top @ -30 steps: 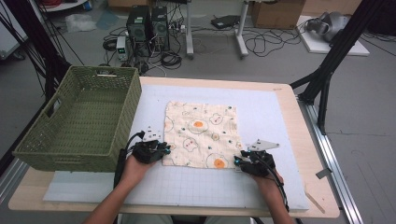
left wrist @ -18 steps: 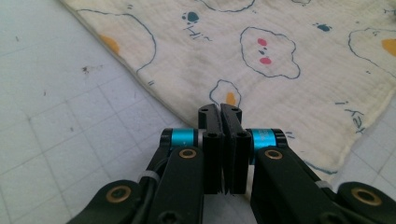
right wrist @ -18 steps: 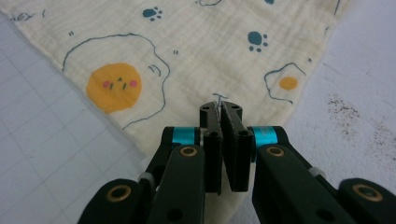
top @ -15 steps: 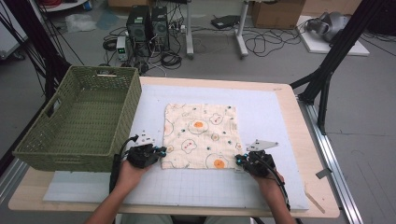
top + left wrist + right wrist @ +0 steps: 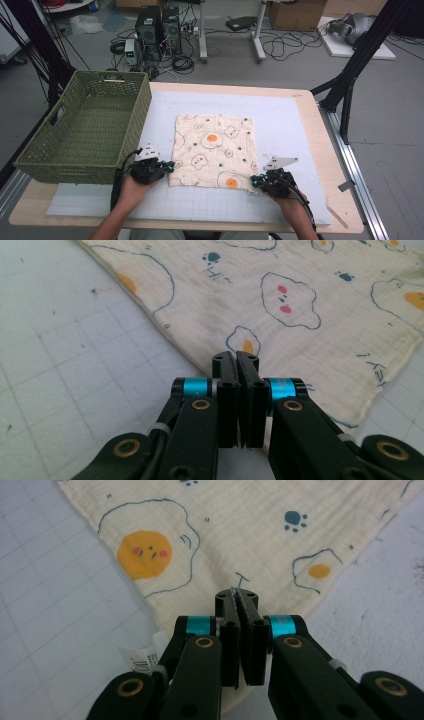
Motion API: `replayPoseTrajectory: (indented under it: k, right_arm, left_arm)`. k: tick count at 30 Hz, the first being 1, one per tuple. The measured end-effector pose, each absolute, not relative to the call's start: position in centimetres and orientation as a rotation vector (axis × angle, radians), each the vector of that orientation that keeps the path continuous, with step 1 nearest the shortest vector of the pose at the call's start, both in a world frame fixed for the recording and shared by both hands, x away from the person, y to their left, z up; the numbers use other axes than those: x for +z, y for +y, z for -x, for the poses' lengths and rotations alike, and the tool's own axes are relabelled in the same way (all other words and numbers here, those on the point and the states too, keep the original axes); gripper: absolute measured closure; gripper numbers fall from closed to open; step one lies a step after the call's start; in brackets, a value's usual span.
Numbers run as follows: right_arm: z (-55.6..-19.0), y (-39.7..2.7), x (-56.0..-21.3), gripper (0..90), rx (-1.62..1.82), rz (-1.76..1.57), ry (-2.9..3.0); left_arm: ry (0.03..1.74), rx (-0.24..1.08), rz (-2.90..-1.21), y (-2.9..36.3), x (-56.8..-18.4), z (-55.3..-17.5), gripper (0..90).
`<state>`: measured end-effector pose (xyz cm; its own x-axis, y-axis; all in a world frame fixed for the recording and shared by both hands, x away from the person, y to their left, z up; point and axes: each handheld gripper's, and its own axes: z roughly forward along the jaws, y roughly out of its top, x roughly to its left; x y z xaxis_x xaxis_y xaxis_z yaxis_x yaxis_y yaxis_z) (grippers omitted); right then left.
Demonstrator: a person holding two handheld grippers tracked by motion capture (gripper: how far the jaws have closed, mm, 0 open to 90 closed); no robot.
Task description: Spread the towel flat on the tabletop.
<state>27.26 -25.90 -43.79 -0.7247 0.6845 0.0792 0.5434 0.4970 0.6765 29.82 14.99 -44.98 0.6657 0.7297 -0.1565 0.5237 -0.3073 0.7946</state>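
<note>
A cream cloth (image 5: pixel 212 150) printed with fried eggs and paw marks lies flat on the white grid mat (image 5: pixel 285 120). My left gripper (image 5: pixel 170 165) rests at the cloth's near-left corner. In the left gripper view the left gripper (image 5: pixel 236 358) has its jaws pressed together over the edge of the cloth (image 5: pixel 300 300). My right gripper (image 5: pixel 253 181) sits at the near-right corner. The right gripper view has the right gripper (image 5: pixel 236 595) shut, with a thin line of the cloth (image 5: pixel 240 530) pinched between its tips. A small white label (image 5: pixel 141 658) sticks out beside it.
A green woven basket (image 5: pixel 85 125) stands on the table's left side, close to my left hand. The wooden table edge (image 5: pixel 340 150) runs along the right. Computers, cables and stand legs sit on the floor beyond the table.
My left gripper has slid a little toward the near-left, along the cloth's left edge to its corner. The right gripper has stayed at the near-right corner.
</note>
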Motion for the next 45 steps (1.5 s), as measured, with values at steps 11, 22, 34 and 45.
replayPoseTrajectory:
  k: [11, 22, 34, 45]
  right_arm:
    - [-25.6, -27.9, -43.5, 80.0, 1.076, -1.105, 2.593]
    - [-26.7, -26.7, -43.5, 61.4, 1.119, -1.085, 2.406]
    - [-27.7, -26.0, -43.8, 86.9, 0.969, -1.087, 2.472]
    - [-27.2, -28.0, -42.5, 47.4, 1.085, -1.103, 2.246]
  left_arm:
    - [1.027, 0.235, -1.962, 16.2, -45.0, -27.9, 67.8]
    - [1.027, 0.353, -1.847, 16.1, -44.6, -30.7, 55.2]
    - [1.034, 0.408, -1.819, 15.1, -44.6, -31.9, 62.5]
    - [0.914, 0.415, -1.807, 12.5, -43.8, -30.6, 47.9]
